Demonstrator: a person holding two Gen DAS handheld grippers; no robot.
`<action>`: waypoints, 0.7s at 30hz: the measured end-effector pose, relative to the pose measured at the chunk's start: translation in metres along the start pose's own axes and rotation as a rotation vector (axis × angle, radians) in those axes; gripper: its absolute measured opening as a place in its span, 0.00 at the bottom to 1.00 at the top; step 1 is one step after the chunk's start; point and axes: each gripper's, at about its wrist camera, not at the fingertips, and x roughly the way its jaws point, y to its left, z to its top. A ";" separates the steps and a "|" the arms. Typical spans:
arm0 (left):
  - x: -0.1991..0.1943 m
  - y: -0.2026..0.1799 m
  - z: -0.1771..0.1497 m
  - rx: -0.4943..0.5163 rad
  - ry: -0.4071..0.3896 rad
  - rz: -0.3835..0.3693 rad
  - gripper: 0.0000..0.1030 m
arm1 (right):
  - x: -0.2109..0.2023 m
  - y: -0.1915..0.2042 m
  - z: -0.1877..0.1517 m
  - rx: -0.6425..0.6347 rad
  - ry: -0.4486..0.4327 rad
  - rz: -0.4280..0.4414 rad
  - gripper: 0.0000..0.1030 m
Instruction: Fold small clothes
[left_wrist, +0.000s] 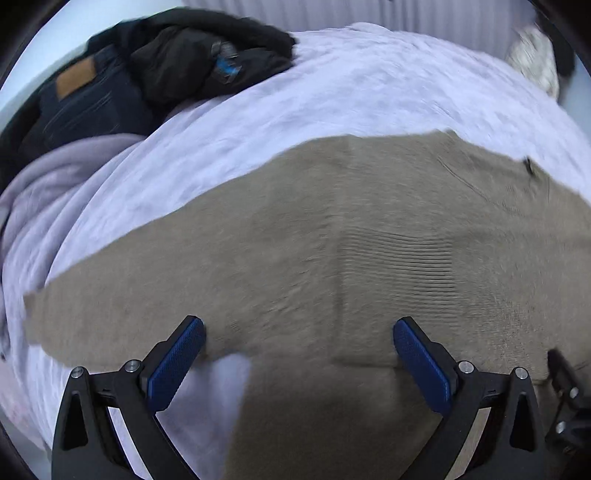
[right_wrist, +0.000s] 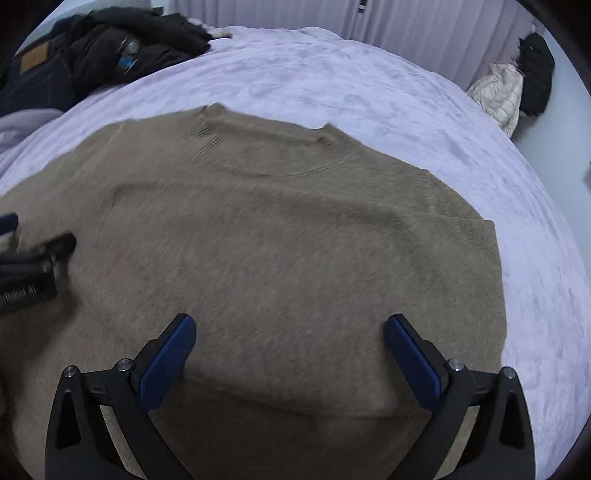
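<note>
Tan knit sweater (right_wrist: 277, 240) is spread across mid-frame on a lilac blanket (right_wrist: 369, 81); left gripper (left_wrist: 299, 332) and right gripper (right_wrist: 290, 328) are held apart, empty

Lilac bed (right_wrist: 369, 85) bears tan sweater (right_wrist: 277, 229), dark clothes (right_wrist: 110, 48).

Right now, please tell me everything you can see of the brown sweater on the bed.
The brown sweater looks like a soft knit in plain taupe. It lies spread flat on the lilac bedspread, neckline at the far side. A sleeve folded across the body shows its ribbed cuff. Both the left gripper and the right gripper are over it with fingers open, holding nothing. Contact cannot be told.
</note>
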 end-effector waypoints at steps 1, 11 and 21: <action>-0.006 0.008 -0.002 -0.020 -0.012 -0.010 1.00 | -0.008 0.004 -0.005 -0.018 -0.023 -0.016 0.99; -0.006 -0.036 -0.045 0.087 0.072 -0.098 1.00 | -0.015 -0.039 -0.022 0.201 0.036 0.001 0.99; -0.062 0.038 -0.115 0.041 0.007 -0.156 1.00 | -0.087 0.003 -0.140 -0.028 -0.011 0.050 0.99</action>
